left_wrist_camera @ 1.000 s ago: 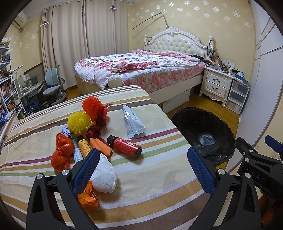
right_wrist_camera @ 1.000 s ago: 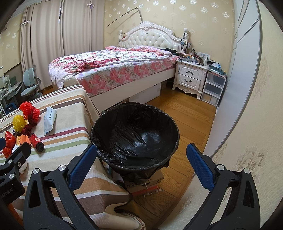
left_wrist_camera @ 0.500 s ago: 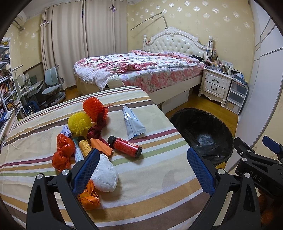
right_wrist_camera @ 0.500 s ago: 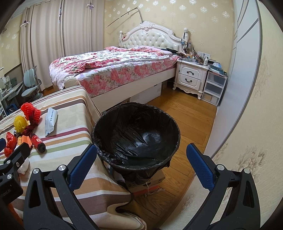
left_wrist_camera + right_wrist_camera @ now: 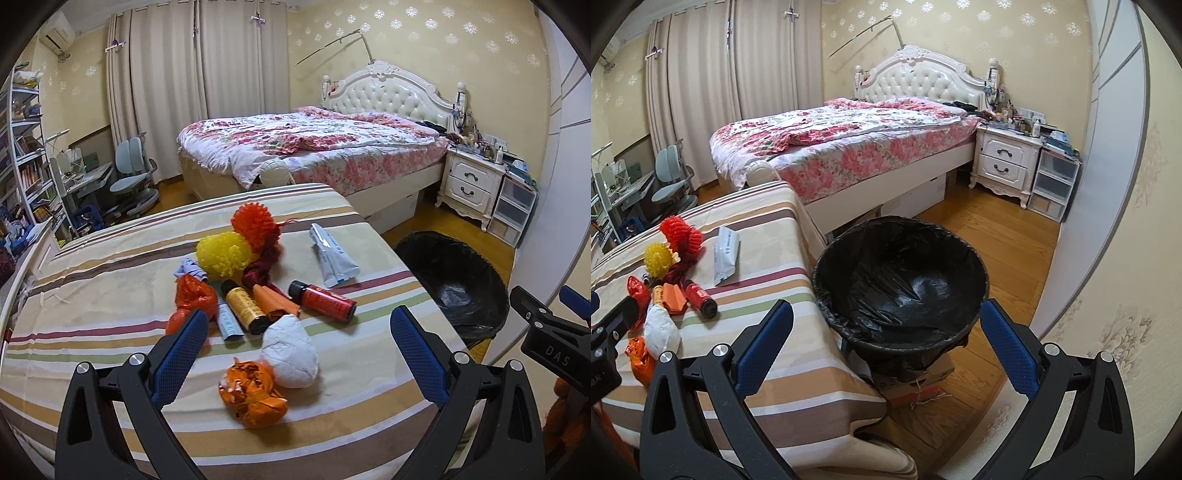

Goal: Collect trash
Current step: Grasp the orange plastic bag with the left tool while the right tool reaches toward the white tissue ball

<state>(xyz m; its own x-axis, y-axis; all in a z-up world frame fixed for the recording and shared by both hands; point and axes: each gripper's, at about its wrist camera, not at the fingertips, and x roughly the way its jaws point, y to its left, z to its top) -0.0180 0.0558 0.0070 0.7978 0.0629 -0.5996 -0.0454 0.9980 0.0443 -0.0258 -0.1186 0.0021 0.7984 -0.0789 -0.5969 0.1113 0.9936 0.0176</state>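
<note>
Hovering above the near edge of the striped cloth-covered table (image 5: 110, 266), the left gripper (image 5: 295, 354) is spread wide and holds nothing. Its blue pads frame the crumpled orange wrapper ball (image 5: 253, 395) and the white wadded tissue (image 5: 291, 350), probably the easiest first picks because they lie nearest. Behind them cluster a shiny red foil wrapper (image 5: 194, 295), an amber bottle (image 5: 245, 306), a red bottle with black cap (image 5: 323, 301), and spiky yellow (image 5: 223, 254) and orange balls (image 5: 255, 223); a flat white tube (image 5: 332, 256) lies farther right. Past the table's right edge stands the black-lined round trash bin (image 5: 901, 273), apparently empty. The right gripper (image 5: 886, 347), likewise released and empty, points into it, with open wooden floor (image 5: 997, 240) beyond leaving room to swing.
</note>
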